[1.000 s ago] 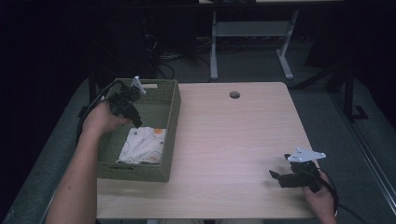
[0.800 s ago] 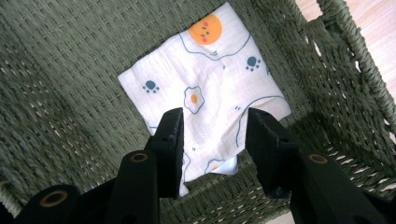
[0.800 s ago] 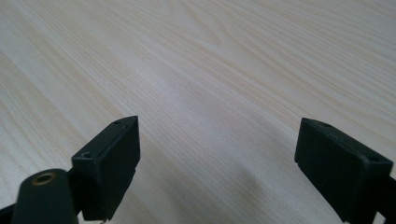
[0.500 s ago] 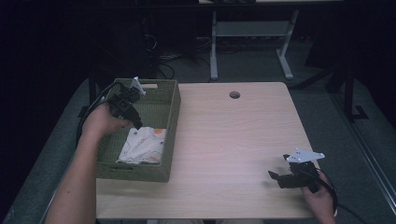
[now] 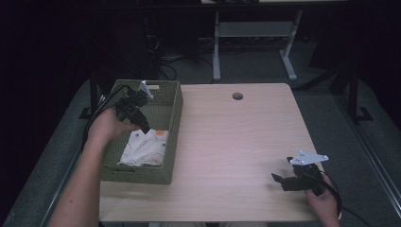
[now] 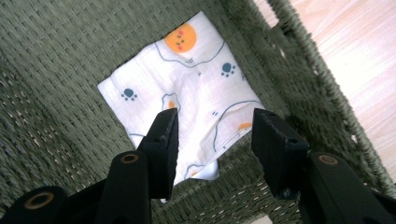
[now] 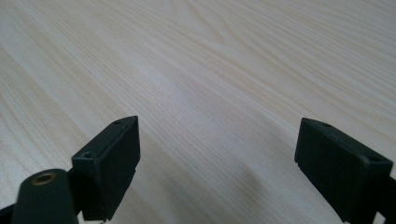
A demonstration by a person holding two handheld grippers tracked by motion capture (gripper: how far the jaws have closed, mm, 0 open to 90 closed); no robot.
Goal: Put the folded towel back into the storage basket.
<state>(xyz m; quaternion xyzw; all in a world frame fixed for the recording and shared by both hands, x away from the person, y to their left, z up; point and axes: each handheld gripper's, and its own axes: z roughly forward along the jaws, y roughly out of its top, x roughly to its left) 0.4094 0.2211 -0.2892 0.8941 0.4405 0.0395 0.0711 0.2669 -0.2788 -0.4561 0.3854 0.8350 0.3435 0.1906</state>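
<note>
While left gripper (image 6: 212, 133) jaws just opened, empty | cloth (image 6: 187, 93) flat in basket (image 5: 172, 101) | right gripper (image 7: 217, 154) jaws wide apart.

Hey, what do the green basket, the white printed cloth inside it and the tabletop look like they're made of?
Basket: woven fibre, maybe seagrass or paper cord, matte olive; the braided rim and weave show in the left gripper view. Cloth: thin soft fabric, likely cotton, matte, creased, printed with paws and eggs. Tabletop: pale wood or wood-look laminate, smooth, with a faint sheen; which one is unclear.

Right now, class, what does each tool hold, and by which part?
Nothing. The left tool has just been opening, apart above the cloth in the basket; the right tool is open over bare table.
</note>
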